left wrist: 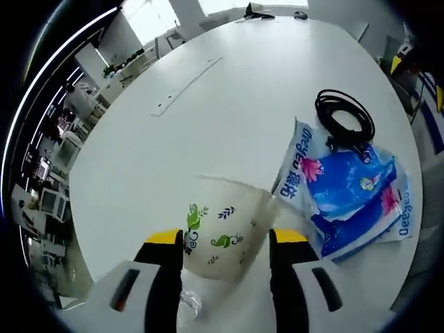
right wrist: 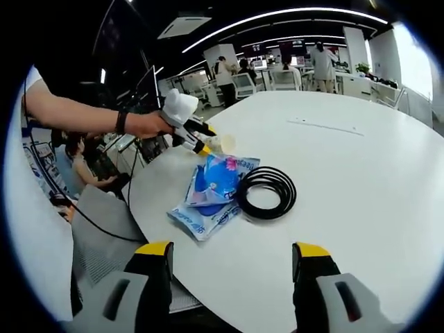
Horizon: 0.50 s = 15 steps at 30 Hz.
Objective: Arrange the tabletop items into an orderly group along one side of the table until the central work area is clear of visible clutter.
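Left gripper view: the left hand-held gripper (left wrist: pixel 225 239) has its two yellow-tipped jaws around a clear plastic cup (left wrist: pixel 223 225) printed with green leaves and dark swirls. The jaws sit against the cup's sides, pinching it; the cup lies tilted, its open rim pointing away from the camera, over the white counter (left wrist: pixel 208 118). Whether the cup touches the counter I cannot tell. Just beside the cup, to its right in this view, lie blue and white plastic packets (left wrist: pixel 350 198) with pink flowers and printed lettering, stacked partly over one another. A coil of black cable (left wrist: pixel 344 116) lies at their far edge, touching or overlapping the top packet. A long pale strip (left wrist: pixel 186 87) is set flat into the counter farther off, well apart from the rest.

In the right gripper view, the right hand-held gripper (right wrist: pixel 232 257) has its jaws spread wide with nothing between them, above the near part of the round counter (right wrist: pixel 361 180). Ahead of it lie the packets (right wrist: pixel 211 194) and the cable (right wrist: pixel 267 192), the coil resting against the packets' right side. Beyond them a person's hand (right wrist: pixel 149 125) holds the left hand-held gripper (right wrist: pixel 205 146), with the cup (right wrist: pixel 222 143) at its tip near the counter's edge. Office chairs and people stand in the background.
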Motion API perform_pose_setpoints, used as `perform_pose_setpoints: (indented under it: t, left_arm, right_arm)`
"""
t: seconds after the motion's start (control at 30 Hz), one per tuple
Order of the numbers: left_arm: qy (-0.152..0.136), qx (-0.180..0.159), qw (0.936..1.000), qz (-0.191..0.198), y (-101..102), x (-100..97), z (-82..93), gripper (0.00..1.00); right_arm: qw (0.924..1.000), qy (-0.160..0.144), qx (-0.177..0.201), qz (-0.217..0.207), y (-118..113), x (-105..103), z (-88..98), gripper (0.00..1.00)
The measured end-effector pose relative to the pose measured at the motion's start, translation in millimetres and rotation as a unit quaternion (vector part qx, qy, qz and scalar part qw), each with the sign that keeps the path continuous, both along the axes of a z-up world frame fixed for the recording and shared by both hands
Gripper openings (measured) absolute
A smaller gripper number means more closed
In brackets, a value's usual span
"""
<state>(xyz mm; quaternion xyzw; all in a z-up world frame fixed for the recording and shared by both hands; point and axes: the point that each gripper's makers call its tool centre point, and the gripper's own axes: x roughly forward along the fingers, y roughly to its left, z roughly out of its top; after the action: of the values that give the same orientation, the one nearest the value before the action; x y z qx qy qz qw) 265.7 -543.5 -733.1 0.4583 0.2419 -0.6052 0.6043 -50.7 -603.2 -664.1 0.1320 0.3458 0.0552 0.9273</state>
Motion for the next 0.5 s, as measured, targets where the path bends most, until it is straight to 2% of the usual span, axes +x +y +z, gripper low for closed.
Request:
perform_pose_setpoints:
  t: [0.23,0.3,0.37,0.5]
  left_arm:
    - [0.009,0.004,0.9998,0.017,-4.7,5.9,-6.3,0.44]
    - [0.018,0.001,0.9994,0.031,-3.2,6.9,-5.3,0.43]
    - [0.034,-0.002,0.9975,0.062,0.3,8.2,-4.7,0.42]
    - [0.030,-0.006,0.9972,0.069,7.5,9.7,0.4,0.41]
  right_arm:
    - [1.0000,0.003,0.001,-0.001,-0.6,-1.9,-0.7,0.71]
    - [1.0000,0.003,0.002,-0.003,-2.1,-2.5,-0.4,0.71]
    - [1.0000,0.004,0.001,-0.003,-2.9,-3.0,-0.8,0.71]
    - [1.0000,0.005,0.003,0.001,-2.2,-2.8,-2.8,0.71]
